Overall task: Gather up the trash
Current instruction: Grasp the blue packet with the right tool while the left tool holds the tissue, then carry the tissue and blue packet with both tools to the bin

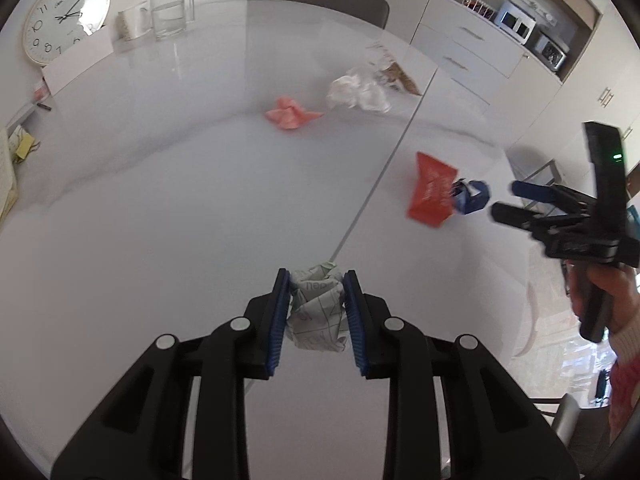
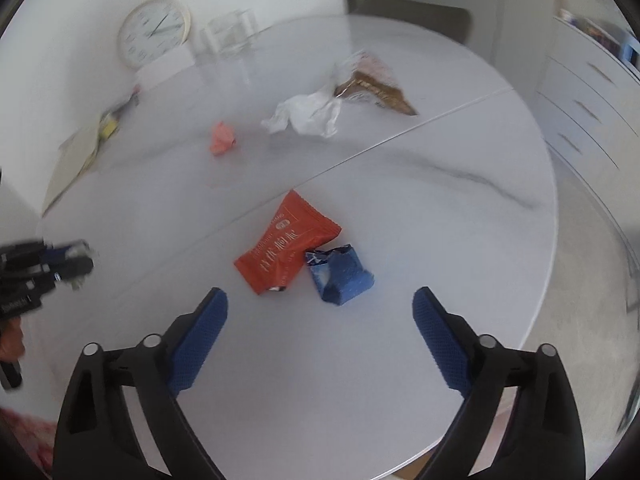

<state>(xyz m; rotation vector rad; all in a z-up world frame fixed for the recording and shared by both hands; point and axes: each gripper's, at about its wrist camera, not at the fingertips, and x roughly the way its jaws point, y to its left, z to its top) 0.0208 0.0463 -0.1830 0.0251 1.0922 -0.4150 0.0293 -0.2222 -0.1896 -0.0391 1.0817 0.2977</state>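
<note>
Trash ball: crumpled white printed paper wad (image 1: 317, 309), pinched between left claw (image 1: 316, 322) pads above white round desk (image 1: 160, 208).
Right claw (image 2: 320, 336): wide apart, empty; red snack wrapper (image 2: 286, 250) and blue crumpled wrapper (image 2: 340, 276) just beyond.

A round white table (image 2: 400, 320) with faint grey veining and a straight seam across it carries the litter. Near the right edge, an orange wrapper (image 2: 286, 248) touches a blue wrapper (image 2: 342, 276). Past the seam lie a pink paper wad (image 2: 221, 138), a white crumpled wrapper (image 2: 308, 116) and a brown wrapper (image 2: 380, 88). A clock (image 2: 154, 32) and a glass jug (image 2: 232, 34) stand at the far edge.
</note>
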